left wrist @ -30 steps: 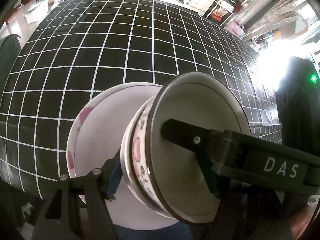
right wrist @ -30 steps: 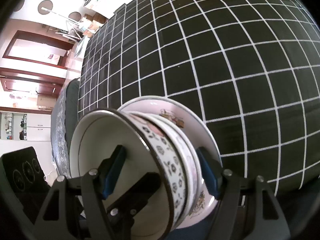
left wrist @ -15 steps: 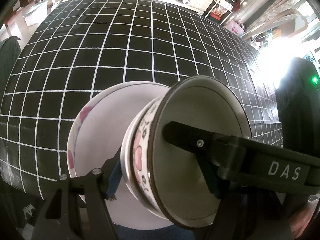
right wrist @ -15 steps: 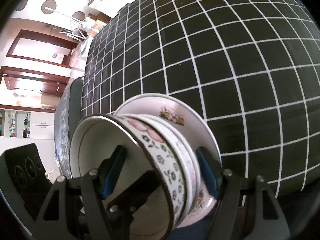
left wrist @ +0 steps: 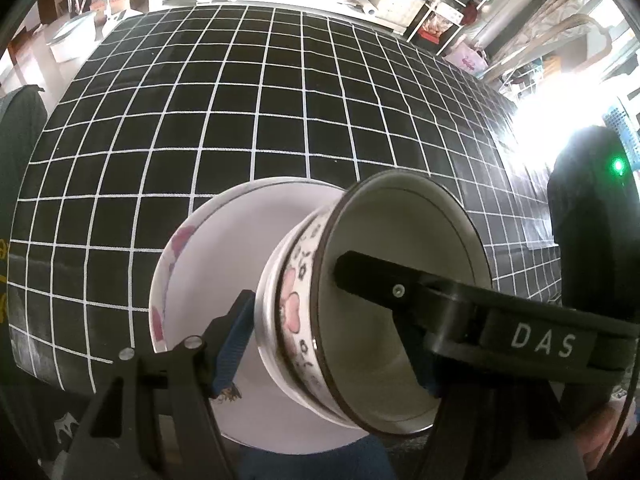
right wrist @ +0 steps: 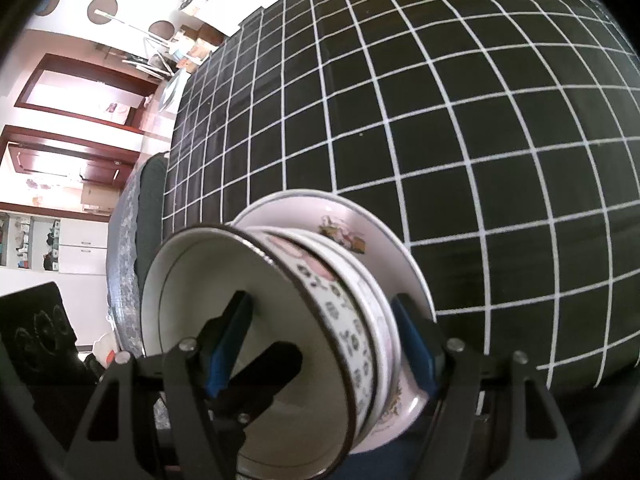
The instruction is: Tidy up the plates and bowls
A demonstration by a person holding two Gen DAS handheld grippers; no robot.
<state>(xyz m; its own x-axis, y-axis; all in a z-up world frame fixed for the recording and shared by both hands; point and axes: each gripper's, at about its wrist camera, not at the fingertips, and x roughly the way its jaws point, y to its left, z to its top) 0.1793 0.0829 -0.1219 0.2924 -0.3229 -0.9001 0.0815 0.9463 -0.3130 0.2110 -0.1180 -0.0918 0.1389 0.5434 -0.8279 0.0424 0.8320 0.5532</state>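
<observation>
A stack of nested bowls (left wrist: 296, 308) lies tipped on its side over the near edge of the black gridded table (left wrist: 240, 120). The outer bowl has a flower and heart pattern and a dark rim. My left gripper (left wrist: 330, 360) is shut on the stack, one blue pad at its foot and one inside the bowl. My right gripper (right wrist: 320, 344) is shut on the same bowls (right wrist: 332, 308) in the same way. A white plate (left wrist: 224, 260) with pink pictures stands on edge against the foot of the stack, the outer pads lying in front of its face (right wrist: 360, 248). What carries the plate is hidden.
Each gripper's black finger reaches into the bowl in the other's view. A dark chair back (left wrist: 16, 140) stands left of the table and a dark shape with a green light (left wrist: 592, 200) stands to its right. Blue cloth (left wrist: 312, 464) shows below the stack. Shelves and doors lie beyond.
Both grips on the bowl stack look the same. The left wrist view has drifted very slightly over the table.
</observation>
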